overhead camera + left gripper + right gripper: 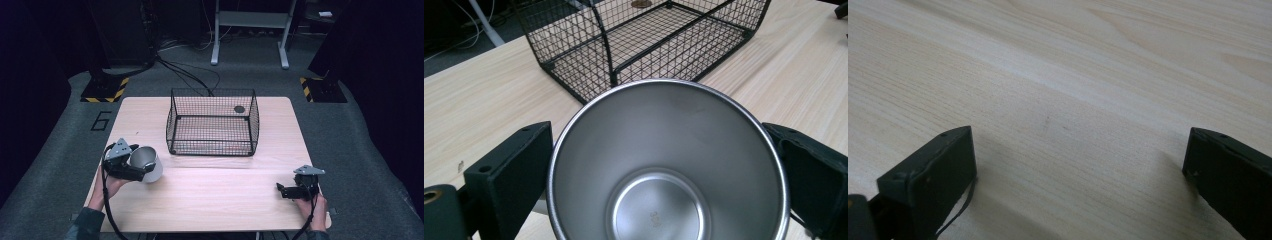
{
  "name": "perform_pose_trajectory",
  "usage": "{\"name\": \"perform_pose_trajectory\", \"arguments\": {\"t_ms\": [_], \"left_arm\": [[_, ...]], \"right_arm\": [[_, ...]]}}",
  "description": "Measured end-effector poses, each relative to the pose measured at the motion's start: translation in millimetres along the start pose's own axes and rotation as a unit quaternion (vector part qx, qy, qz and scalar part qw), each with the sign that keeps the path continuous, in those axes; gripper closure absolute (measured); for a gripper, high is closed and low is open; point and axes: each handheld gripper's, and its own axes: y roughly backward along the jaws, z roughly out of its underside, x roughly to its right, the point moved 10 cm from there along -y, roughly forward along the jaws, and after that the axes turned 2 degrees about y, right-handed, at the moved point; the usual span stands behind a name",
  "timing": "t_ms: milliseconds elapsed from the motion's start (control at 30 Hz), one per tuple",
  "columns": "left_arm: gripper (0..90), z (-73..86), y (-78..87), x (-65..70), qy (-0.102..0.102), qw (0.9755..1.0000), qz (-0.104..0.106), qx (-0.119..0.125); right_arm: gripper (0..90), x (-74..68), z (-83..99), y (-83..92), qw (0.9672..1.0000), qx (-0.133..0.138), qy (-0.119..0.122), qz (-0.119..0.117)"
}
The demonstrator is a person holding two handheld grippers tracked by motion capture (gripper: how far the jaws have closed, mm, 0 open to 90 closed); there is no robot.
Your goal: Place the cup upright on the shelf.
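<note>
Left gripper clamps steel cup near left edge, right gripper idle

Left gripper (142, 167) holds a metal cup (146, 163), jaws pressed against its two sides. Cup sits close to the left edge of the worktop (215, 195), roughly halfway along it, tilted so its mouth faces up and back toward the person; whether its base touches the wood, cannot tell. In the left gripper view the cup (666, 165) sits squarely between the two black jaws, shiny inside, round bottom visible, rim toward the camera. Person's left hand (111, 184) wraps the gripper body from below, dark sleeve at the bottom edge.

Black wire basket (212, 122) stands at the centre of the worktop toward the far edge, open top, nothing inside but a dark round spot seen through its far right part. Basket (649, 40) is just beyond the cup in the left gripper view, apart from it.

Right gripper (281, 190) rests low near the near right corner of the worktop, jaws spread wide with nothing between them, pointing left across the wood. Right gripper view: both jaws far apart over bare worktop (1073, 90). Right hand (314, 206) holds it at the near edge. Grippers well apart.
</note>
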Motion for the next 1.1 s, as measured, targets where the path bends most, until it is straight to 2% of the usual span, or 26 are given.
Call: {"name": "perform_pose_trajectory", "arguments": {"t_ms": [533, 567, 1000, 1100], "left_arm": [[4.2, -21.0, -9.0, 25.1, -0.017, 0.9994, 0.031, 0.006], [4.2, -23.9, -11.2, 29.2, -0.016, 0.9991, 0.040, 0.007], [4.2, -40.2, -23.4, 47.0, -0.033, 0.9972, 0.066, 0.009], [4.2, -46.3, -26.1, 53.4, -0.036, 0.9963, 0.078, 0.008]], "right_arm": [[0.1, -0.5, -0.1, -0.3, 1.0000, 0.000, 0.001, -0.002], [0.1, -0.7, 0.0, -0.2, 1.0000, -0.001, 0.000, -0.002], [0.1, -0.4, -0.5, -0.5, 1.0000, 0.000, 0.004, -0.004], [0.1, -0.4, -0.5, -0.5, 1.0000, 0.000, 0.004, -0.003]]}}
